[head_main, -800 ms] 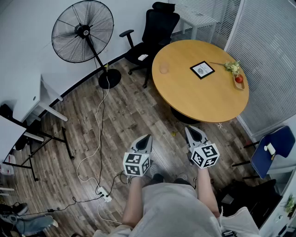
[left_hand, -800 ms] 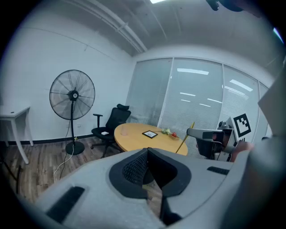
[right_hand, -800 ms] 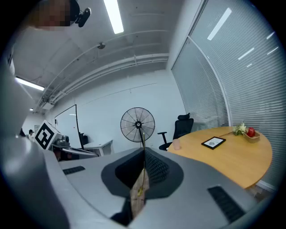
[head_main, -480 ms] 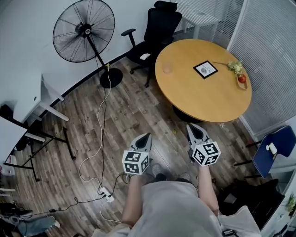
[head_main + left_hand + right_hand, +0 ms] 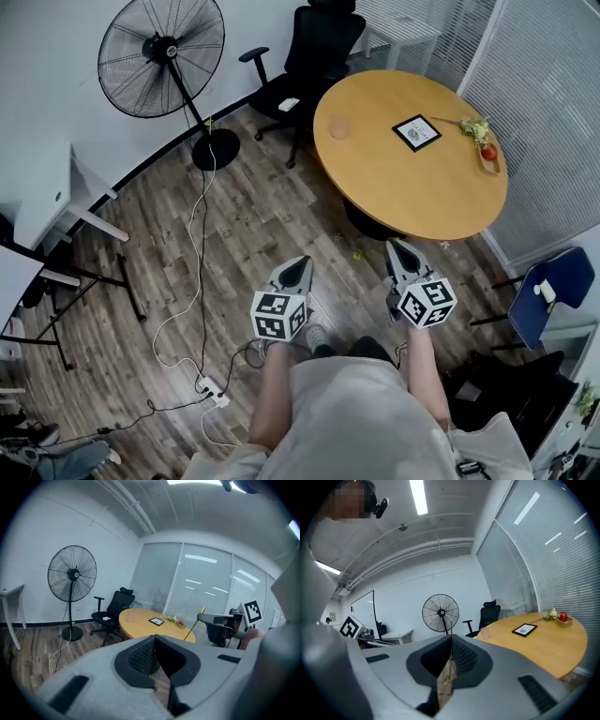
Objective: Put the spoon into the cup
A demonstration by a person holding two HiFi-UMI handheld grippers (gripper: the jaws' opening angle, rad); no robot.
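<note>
1. The step in hand looks like the carry. The right gripper has its jaws pressed together on a thin yellow stick, most likely the spoon. The left gripper is closed on nothing. Both are over the floor, well apart from the tabletop.
2. The next move calls for walking up to the tabletop, bringing the spoon over the cup, and lowering it inside the rim before letting go.
3. The spoon shows only as a slim, tilted sliver across the jaw tips, and its bowl cannot be made out. The cup is small, pale and translucent, and stands upright near the tabletop's edge.

spoon: mostly hidden in right gripper | cup: too small for detail | fan: top cut off
</note>
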